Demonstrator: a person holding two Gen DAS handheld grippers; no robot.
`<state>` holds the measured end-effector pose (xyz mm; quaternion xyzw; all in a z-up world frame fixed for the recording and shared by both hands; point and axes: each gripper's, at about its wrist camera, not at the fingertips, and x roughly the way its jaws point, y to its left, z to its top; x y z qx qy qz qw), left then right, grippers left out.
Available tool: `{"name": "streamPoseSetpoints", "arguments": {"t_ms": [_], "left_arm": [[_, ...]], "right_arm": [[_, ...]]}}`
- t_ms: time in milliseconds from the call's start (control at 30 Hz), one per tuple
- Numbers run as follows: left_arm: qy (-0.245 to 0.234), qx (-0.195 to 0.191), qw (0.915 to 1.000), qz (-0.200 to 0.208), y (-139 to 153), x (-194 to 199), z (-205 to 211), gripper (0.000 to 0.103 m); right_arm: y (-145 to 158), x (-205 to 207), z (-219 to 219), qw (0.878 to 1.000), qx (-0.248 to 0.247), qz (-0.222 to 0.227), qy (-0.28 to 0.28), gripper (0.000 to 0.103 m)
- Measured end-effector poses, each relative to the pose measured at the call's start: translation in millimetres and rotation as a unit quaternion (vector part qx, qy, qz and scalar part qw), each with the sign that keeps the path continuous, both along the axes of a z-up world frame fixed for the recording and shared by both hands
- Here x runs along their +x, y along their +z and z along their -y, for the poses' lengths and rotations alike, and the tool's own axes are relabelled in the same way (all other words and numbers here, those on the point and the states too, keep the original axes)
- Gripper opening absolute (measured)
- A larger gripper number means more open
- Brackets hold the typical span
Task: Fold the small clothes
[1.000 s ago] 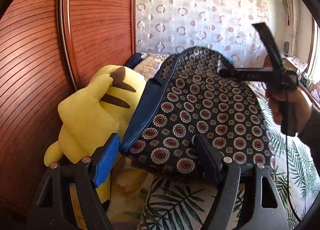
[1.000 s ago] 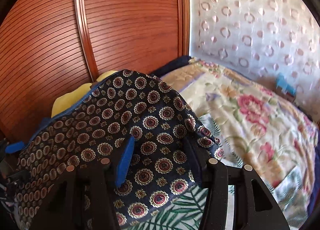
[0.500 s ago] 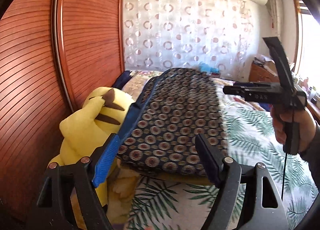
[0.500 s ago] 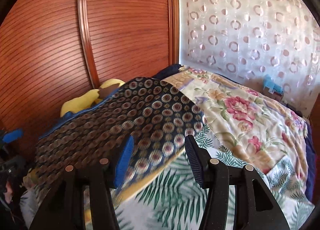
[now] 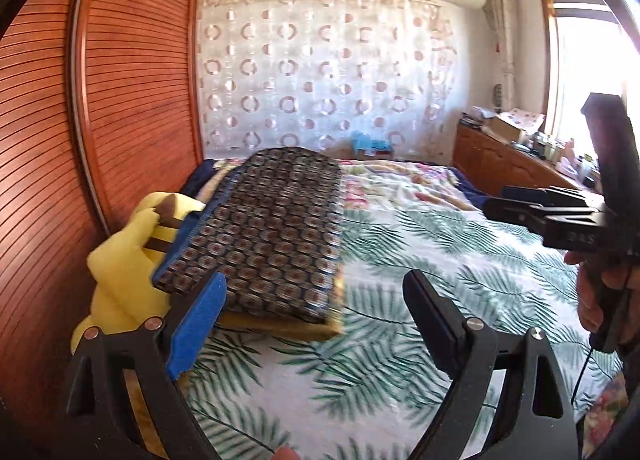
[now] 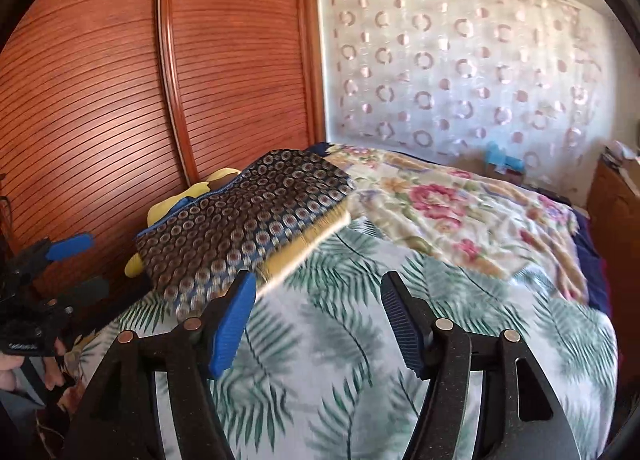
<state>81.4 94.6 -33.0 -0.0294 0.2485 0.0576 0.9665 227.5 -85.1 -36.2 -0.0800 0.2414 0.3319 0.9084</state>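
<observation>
Two grippers hang above the bed, and neither grasps anything. The left gripper has its jaws spread wide, having just been opening, and only the leaf-print bedspread shows between its blue finger and its black one. The right gripper is likewise released, its jaws also just opened further, with nothing but bedspread in the gap.

Ahead of the left gripper and a little to its left lies the folded garment, dark blue with rows of small round medallions, flat on the bed with a yellowish layer showing under its near edge. Its near corner sits just beyond the tip of the blue finger, apart from it. From the right gripper the same folded garment lies ahead and to the left, its near edge close to that gripper's blue finger but not between the pads.

Left of the garment, against the slatted wooden wardrobe, a yellow plush toy touches the garment's blue edge. Farther ahead, a floral blanket covers the far part of the bed, before a curtain printed with rings.

At the right edge of the left wrist view, a hand grips the other tool's handle. No basket, box or drawer for clothes can be made out.
</observation>
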Motion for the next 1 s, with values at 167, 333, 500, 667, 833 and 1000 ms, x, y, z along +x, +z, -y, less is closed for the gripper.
{"name": "streamPoseSetpoints", "arguments": {"t_ms": [167,333,500,667,833,1000], "left_arm": [[-0.030,0.000,0.9994,-0.014,0,-7,30,0.090],[-0.052,-0.012,0.9985,-0.005,14,-20,54,0.090],[-0.055,-0.009,0.9983,0.016,38,-26,70,0.090],[-0.047,0.005,0.9984,0.032,58,-32,85,0.090],[-0.051,0.015,0.9976,0.044,66,-38,95,0.090],[-0.058,0.022,0.9970,0.045,67,-40,103,0.090]], "right_arm": [[0,-58,41,0.998,0.001,0.014,-0.059,0.069],[10,-109,74,0.993,0.014,0.028,-0.114,0.076],[28,-152,102,0.987,0.023,0.044,-0.150,0.080],[47,-188,115,0.981,0.037,0.066,-0.181,0.080],[52,-212,118,0.977,0.050,0.079,-0.194,0.080],[46,-221,110,0.976,0.053,0.083,-0.196,0.080]]}}
